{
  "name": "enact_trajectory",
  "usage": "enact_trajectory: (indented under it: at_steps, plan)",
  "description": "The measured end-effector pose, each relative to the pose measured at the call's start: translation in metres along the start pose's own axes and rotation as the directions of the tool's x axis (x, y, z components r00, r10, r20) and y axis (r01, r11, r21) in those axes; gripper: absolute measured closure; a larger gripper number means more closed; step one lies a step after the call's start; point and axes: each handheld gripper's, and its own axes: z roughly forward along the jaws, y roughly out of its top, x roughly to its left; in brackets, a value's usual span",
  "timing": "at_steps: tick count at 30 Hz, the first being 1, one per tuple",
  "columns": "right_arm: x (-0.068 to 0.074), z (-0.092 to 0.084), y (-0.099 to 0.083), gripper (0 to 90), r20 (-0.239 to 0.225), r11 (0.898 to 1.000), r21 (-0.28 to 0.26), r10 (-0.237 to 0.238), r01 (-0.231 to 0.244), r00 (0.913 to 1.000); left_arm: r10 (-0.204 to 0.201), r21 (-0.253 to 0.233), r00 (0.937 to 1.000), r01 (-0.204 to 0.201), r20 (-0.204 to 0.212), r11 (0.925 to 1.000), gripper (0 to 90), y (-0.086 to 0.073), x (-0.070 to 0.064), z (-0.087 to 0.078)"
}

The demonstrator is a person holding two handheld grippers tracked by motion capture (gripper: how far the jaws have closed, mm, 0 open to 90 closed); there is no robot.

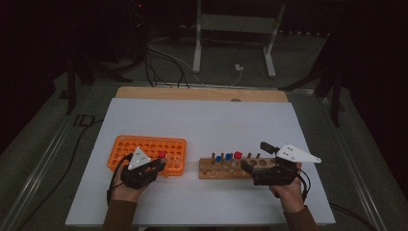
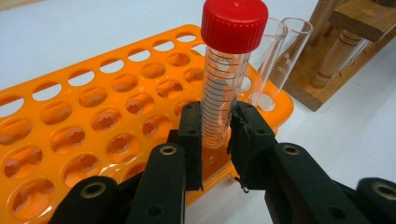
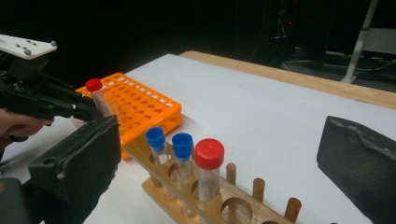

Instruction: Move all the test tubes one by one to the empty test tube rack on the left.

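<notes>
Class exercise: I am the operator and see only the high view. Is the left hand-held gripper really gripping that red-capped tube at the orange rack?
Observer: Yes. In the left gripper view, the left hand-held gripper is clamped on the clear graduated plastic tube with a red screw cap, below the cap.
Operator: Is anything close behind it?
Observer: Two uncapped clear glass test tubes stand in the orange plastic perforated rack, just behind it.
Operator: And the right hand-held gripper?
Observer: The right hand-held gripper has its jaws wide open with nothing gripped, facing the wooden tube rack.
</notes>
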Motion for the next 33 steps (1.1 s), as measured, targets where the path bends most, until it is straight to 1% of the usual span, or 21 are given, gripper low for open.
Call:
enact_trajectory:
  at_steps: [2,5,10,12,14,16,18,22,24,25,28,30,33]
  plan:
    - [0.0,0.0,0.0,0.0,0.001,1.0,0.001,0.001,-0.001,1.0,-0.012,-0.001,0.9999,0.012,0.01,0.9999,74.6,-0.001,0.001,-0.001]
    - [-0.001,0.001,-0.001,0.0,0.002,1.0,0.002,0.001,-0.001,1.0,-0.032,-0.019,0.9993,0.033,0.02,0.9993,72.4,-0.001,0.003,-0.002]
    - [-0.001,0.001,-0.001,0.0,0.0,1.0,0.004,0.001,-0.001,1.0,-0.061,-0.071,0.997,0.064,0.047,0.9954,58.5,0.0,0.006,-0.009]
    - [-0.002,0.001,-0.001,0.0,0.001,1.0,0.007,0.001,-0.001,1.0,-0.072,-0.1,0.9964,0.076,0.046,0.992,50.8,0.0,0.007,-0.013]
    - [-0.003,0.002,-0.002,0.1,-0.004,1.0,0.012,0.003,-0.003,1.0,-0.084,-0.134,0.9949,0.091,0.056,0.9868,43.0,0.001,0.008,-0.017]
    - [-0.003,0.003,-0.003,0.4,0.002,1.0,0.02,0.006,-0.006,1.0,-0.088,-0.162,0.9947,0.096,0.054,0.9821,36.3,0.002,0.007,-0.019]
    - [-0.004,0.004,-0.004,0.5,0.0,1.0,0.024,0.019,-0.019,0.9998,-0.093,-0.177,0.9945,0.1,0.047,0.9791,29.6,0.003,0.006,-0.021]
    - [-0.006,0.009,-0.008,0.6,-0.016,0.998,0.056,0.022,-0.021,0.9996,-0.105,-0.187,0.9938,0.11,0.035,0.9762,22.3,0.006,0.003,-0.021]
    - [-0.005,0.012,-0.01,5.1,-0.02,0.998,0.07,0.014,-0.012,0.9997,-0.11,-0.199,0.9933,0.115,0.034,0.9732,19.9,0.007,0.002,-0.023]
    - [-0.005,0.014,-0.011,5.2,-0.026,0.997,0.076,0.016,-0.014,0.9996,-0.111,-0.206,0.9934,0.115,0.031,0.9719,18.1,0.007,0.002,-0.024]
    - [-0.004,0.019,-0.014,9.7,-0.033,0.995,0.097,0.005,-0.002,0.9995,-0.122,-0.229,0.9919,0.127,0.037,0.9652,16.0,0.007,0.002,-0.026]
    - [-0.004,0.022,-0.016,16.1,-0.033,0.994,0.11,0.002,0.002,0.9995,-0.126,-0.229,0.9916,0.129,0.029,0.9647,14.0,0.008,0.003,-0.026]
    - [-0.004,0.027,-0.02,26.6,-0.04,0.991,0.13,-0.011,0.016,0.9991,-0.13,-0.232,0.9911,0.133,0.028,0.9636,10.2,0.008,0.002,-0.026]
